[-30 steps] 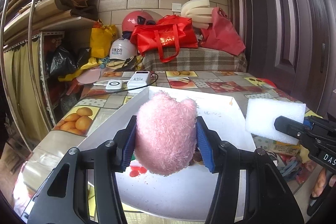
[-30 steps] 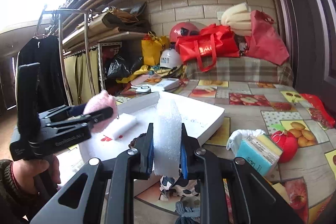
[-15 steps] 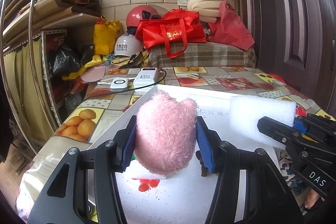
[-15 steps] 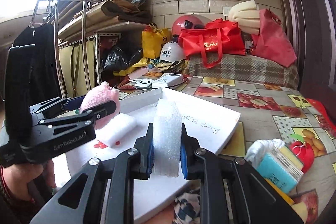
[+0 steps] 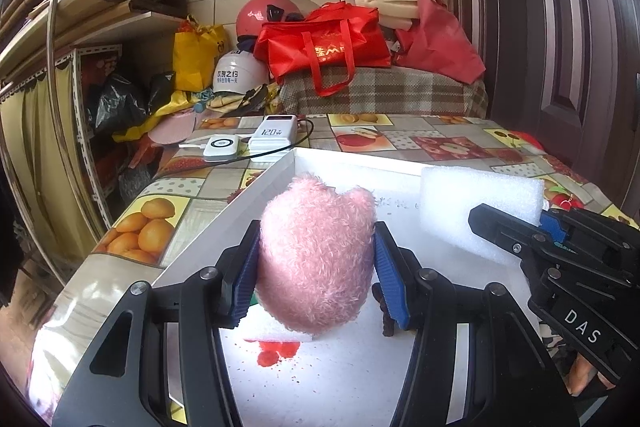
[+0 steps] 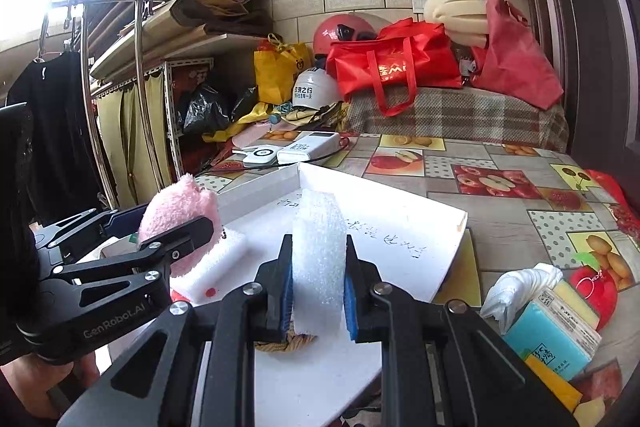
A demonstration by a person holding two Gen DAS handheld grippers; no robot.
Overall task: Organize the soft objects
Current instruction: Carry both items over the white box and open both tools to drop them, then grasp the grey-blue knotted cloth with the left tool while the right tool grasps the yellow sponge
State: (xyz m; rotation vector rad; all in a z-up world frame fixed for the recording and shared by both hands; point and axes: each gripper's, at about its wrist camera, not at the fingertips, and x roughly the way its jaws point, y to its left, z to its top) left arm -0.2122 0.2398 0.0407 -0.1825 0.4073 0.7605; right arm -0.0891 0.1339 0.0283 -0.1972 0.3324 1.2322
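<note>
Foam block (image 5: 476, 203) now over tray (image 5: 280, 175)

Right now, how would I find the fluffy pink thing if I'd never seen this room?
Find the big white tray on the fruit-patterned table. Over its near end, the left gripper squeezes the pink plush toy between blue pads. It is the only pink, furry thing there; the foam block beside it is smooth and white.

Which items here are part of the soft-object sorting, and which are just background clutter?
Part of the job:
- pink plush toy, held in the left gripper
- white foam block, held in the right gripper
- white foam piece lying on the tray
- white tray

Lying about:
- power bank
- red bag
- white helmet
- tissue pack
</note>
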